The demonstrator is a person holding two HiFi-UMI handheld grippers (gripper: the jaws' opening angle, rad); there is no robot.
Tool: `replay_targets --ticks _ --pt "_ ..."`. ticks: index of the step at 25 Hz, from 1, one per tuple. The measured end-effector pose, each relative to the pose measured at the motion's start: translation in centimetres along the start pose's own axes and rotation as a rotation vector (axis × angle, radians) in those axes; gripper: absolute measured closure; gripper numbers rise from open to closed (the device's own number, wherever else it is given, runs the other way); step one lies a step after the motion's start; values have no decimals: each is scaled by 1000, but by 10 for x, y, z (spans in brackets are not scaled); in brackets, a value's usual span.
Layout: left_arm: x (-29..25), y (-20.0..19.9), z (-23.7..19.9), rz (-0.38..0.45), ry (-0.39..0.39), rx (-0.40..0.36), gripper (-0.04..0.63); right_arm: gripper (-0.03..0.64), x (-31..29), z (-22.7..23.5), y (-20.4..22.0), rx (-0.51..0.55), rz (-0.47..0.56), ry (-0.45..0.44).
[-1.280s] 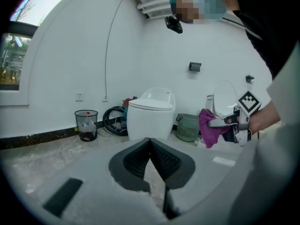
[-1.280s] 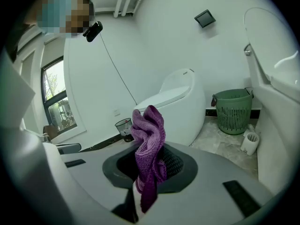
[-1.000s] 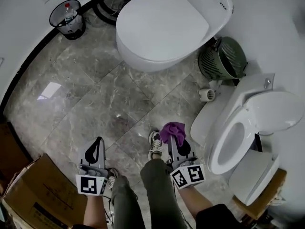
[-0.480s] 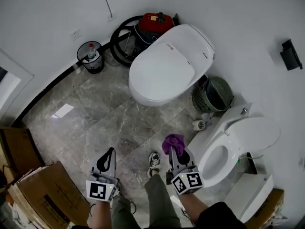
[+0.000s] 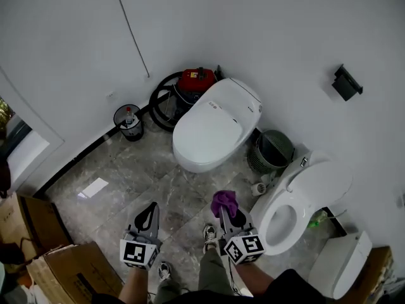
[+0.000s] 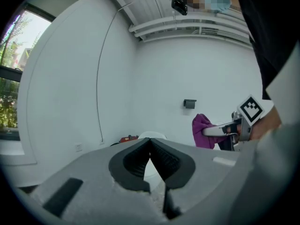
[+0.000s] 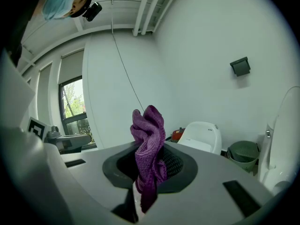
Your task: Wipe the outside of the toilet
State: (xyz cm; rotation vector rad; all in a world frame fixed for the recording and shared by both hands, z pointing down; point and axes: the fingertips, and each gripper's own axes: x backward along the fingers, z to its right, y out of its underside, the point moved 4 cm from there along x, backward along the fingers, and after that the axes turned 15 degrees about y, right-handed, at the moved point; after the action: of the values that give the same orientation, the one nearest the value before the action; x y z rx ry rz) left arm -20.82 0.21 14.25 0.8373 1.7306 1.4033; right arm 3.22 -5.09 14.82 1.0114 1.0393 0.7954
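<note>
Two white toilets are seen, and the task does not say which one is meant. A closed white toilet with a smooth oval lid (image 5: 212,132) lies ahead of the right gripper's fingertips and a little to their left, well apart from them. Its long axis is slanted, with the rounded front end turned toward the fingers and the back end away from them and to the right. In the right gripper view this same toilet (image 7: 201,135) is found beyond the jaws and to their right. An open white toilet with a raised lid (image 5: 310,189) lies near, directly to the right of those fingers, with its bowl opening level with them.

A crumpled purple cloth (image 5: 224,202) is held by the right gripper (image 5: 231,217). In that gripper's own view the jaws are seen pinched on the cloth (image 7: 149,149), which stands bunched above them and hangs below. The left gripper (image 5: 149,213) is empty: its jaws (image 6: 150,142) are seen pressed together at the tips with nothing between them, and it is held to the left of the right gripper, farther from both toilets.

The cloth-bearing right gripper is judged the nearer one, so either a reach ahead or a turn to the right is called for. A round dark green ribbed bin (image 5: 271,151) stands between the two toilets.
</note>
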Motion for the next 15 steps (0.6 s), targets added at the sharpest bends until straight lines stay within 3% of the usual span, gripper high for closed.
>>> replay_targets --ticks 8,15 --pt "42 -46 20 -19 79 -43 594 550 59 -17 -50 31 60 67" --pt "87 -68 34 -43 108 -67 594 549 108 -26 -66 22 98 117"
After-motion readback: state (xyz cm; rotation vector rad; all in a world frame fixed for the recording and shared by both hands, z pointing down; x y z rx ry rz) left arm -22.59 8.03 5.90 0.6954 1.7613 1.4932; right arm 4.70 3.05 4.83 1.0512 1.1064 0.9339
